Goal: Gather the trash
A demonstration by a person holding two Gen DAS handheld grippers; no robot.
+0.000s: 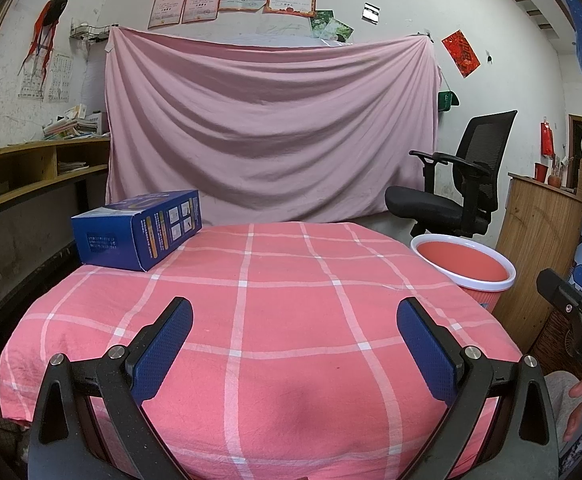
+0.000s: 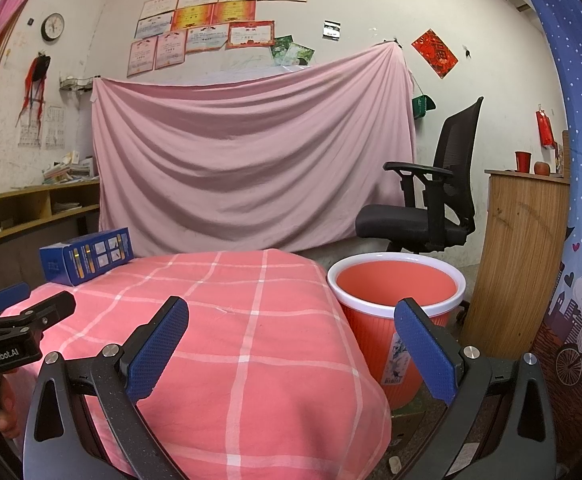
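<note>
A blue cardboard box lies on the far left of the table covered with a pink checked cloth; it also shows in the right wrist view. A red bin with a white rim stands on the floor right of the table, also in the left wrist view. My left gripper is open and empty above the near part of the cloth. My right gripper is open and empty over the table's right edge, near the bin.
A black office chair stands behind the bin. A wooden cabinet is at the right. A pink sheet hangs on the back wall. A wooden shelf runs along the left.
</note>
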